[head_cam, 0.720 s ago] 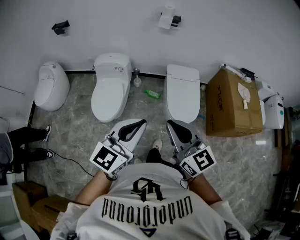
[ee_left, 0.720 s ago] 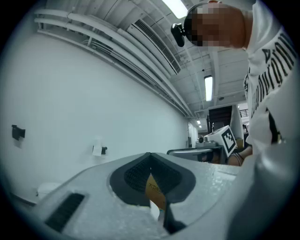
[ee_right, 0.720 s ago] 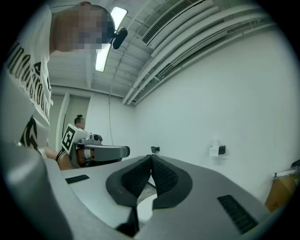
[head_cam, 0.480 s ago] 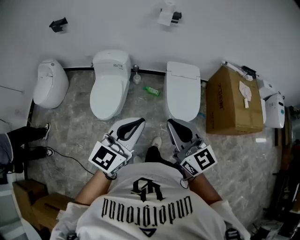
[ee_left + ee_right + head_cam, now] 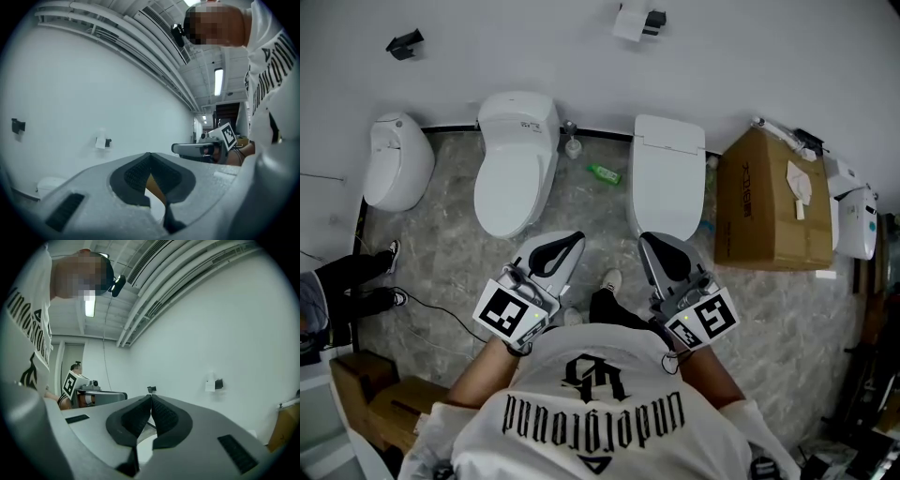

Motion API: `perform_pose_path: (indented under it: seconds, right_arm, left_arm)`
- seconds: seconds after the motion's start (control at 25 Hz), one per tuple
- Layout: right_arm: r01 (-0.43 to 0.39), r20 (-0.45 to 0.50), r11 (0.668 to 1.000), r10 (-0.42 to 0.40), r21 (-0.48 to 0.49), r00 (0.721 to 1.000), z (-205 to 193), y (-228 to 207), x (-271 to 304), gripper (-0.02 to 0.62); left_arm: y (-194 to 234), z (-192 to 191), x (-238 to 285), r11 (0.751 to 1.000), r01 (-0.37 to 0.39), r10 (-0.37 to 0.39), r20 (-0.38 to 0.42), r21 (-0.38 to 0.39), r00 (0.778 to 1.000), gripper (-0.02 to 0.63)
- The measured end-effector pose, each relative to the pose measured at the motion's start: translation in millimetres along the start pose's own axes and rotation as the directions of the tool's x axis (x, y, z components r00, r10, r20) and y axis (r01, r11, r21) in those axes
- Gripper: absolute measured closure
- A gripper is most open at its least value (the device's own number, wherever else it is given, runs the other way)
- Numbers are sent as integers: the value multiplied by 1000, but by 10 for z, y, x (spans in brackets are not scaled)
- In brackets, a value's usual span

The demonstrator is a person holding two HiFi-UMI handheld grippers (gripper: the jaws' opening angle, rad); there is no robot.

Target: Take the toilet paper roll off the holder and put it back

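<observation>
Glossy toilet [image 5: 516, 178], matt cardboard box [image 5: 764, 202]

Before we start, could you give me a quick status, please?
Left gripper shut, empty. Right gripper shut, empty. Toilet paper roll on wall holder. Nothing in between.

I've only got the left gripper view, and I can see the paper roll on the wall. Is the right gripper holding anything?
Observer: No, the right gripper is shut and empty.
Operator: What's below the roll?
Observer: A green bottle lies between the round toilet and the square toilet.
Operator: Anything else nearby?
Observer: A cardboard box stands right of the square toilet.
</observation>
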State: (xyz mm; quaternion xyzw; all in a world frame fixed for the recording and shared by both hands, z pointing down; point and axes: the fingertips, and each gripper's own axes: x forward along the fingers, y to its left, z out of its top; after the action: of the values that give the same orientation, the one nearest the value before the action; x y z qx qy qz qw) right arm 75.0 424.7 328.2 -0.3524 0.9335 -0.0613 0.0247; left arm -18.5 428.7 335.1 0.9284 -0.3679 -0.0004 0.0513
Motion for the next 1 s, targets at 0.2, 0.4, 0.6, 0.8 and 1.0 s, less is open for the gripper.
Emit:
perform_pose_path:
  seconds: [0.2, 0.4, 0.6, 0.8, 1.0]
  right_arm:
    - [18, 5, 1000, -18, 0, 1000, 43, -604, 89, 581]
    - [18, 17, 1000, -18, -25, 1000, 225, -1084, 167, 581]
    - [29, 13, 1000, -29, -9, 999, 233, -1418, 229, 581]
    - [13, -7, 1000, -13, -28, 1000, 216, -1517, 446, 581]
    - [51, -5, 997, -51, -51, 999, 317, -1742, 707, 581]
  left_arm:
    - [151, 2, 503, 1000, 9, -9, -14, 14, 1000, 592]
    - [282, 39, 937, 1000, 13, -13, -14, -4, 1000, 592]
    - [418, 50, 1227, 1000, 10, -10, -18, -5, 1000, 592]
    - [665, 90, 1394, 1000, 20, -20, -12, 2, 1000, 592]
    - [971, 179, 1575, 999, 40, -40, 0, 11, 999, 592]
